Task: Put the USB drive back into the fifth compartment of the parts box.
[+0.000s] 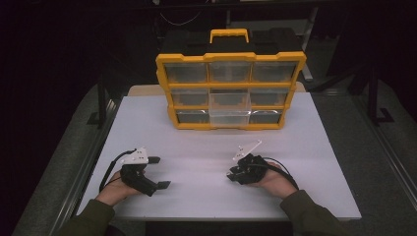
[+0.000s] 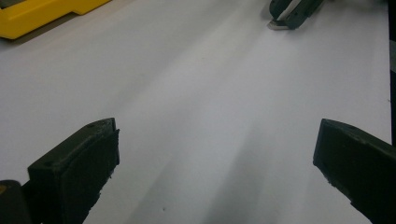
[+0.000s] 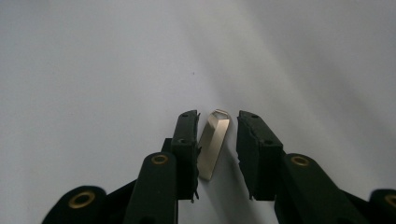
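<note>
A small flat silver metal piece (image 3: 212,144) lies on the white table (image 1: 305,162), between the two black jaws of my right gripper (image 3: 218,116). The left jaw is right against it, while a narrow gap separates it from the right jaw. In the high view the right gripper (image 1: 231,175) rests low on the table at the front right, pointing left. My left gripper (image 1: 160,172) sits at the front left with its jaws wide apart and nothing between them. The left gripper view shows its own jaws (image 2: 215,149) spread over bare table, with the right gripper (image 2: 292,11) and the silver piece (image 2: 276,25) farther off.
A yellow and black parts organizer (image 1: 230,91) with clear drawers stands upright at the back of the table. Its bottom middle drawer (image 1: 228,117) is pulled out toward me. Dark floor surrounds the table on all sides.
</note>
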### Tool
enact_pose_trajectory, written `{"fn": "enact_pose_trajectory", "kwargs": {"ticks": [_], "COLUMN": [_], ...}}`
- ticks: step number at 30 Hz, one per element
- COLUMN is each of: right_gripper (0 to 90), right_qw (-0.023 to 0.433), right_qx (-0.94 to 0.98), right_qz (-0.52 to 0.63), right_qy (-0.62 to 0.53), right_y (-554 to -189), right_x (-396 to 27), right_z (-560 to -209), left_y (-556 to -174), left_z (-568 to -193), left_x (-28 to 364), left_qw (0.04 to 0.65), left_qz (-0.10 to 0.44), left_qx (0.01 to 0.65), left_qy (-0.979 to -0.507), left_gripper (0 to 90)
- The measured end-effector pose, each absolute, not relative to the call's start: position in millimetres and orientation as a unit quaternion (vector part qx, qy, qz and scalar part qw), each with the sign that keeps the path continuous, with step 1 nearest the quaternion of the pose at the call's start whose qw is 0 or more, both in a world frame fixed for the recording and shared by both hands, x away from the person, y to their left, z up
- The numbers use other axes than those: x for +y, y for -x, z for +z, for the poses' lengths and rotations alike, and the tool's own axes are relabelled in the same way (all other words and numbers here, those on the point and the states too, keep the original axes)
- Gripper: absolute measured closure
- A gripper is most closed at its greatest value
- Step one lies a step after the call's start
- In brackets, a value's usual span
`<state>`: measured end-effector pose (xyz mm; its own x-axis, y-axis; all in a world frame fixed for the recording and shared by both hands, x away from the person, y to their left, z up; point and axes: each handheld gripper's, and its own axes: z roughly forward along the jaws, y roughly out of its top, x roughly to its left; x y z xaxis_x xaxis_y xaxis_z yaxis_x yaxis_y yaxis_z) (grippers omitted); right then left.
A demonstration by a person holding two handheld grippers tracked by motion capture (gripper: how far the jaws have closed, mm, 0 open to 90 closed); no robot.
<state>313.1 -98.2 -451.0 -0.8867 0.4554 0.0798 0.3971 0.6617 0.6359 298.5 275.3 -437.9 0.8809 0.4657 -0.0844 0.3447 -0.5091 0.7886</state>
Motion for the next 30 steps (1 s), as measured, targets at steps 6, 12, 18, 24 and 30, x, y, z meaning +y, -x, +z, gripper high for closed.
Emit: {"fn": "enact_pose_trajectory", "kwargs": {"ticks": [6,12,18,24,30], "right_gripper": [70.7,72.8,76.5,77.3,77.7], "right_qw": [0.055,0.060,0.058,0.060,0.051], "right_qx": [0.912,0.912,0.911,0.912,0.912], "right_qz": [0.334,0.332,0.332,0.331,0.333], "right_qy": [-0.232,-0.233,-0.238,-0.236,-0.234], "right_y": [-311.6,-311.1,-312.6,-312.8,-314.7], "right_x": [-97.1,-96.8,-97.7,-97.7,-98.8], "right_z": [-451.1,-451.2,-451.3,-451.3,-451.2], "left_y": [-298.3,-298.3,-298.0,-298.1,-297.8], "left_z": [-437.8,-437.6,-437.3,-437.3,-437.0], "left_x": [275.2,275.4,275.6,275.6,275.7], "left_qw": [0.437,0.437,0.438,0.438,0.438], "left_qz": [0.069,0.069,0.070,0.069,0.070], "left_qx": [0.234,0.235,0.236,0.236,0.234], "left_qy": [-0.866,-0.865,-0.865,-0.865,-0.865], "left_gripper": [0.0,0.0,0.0,0.0,0.0]}}
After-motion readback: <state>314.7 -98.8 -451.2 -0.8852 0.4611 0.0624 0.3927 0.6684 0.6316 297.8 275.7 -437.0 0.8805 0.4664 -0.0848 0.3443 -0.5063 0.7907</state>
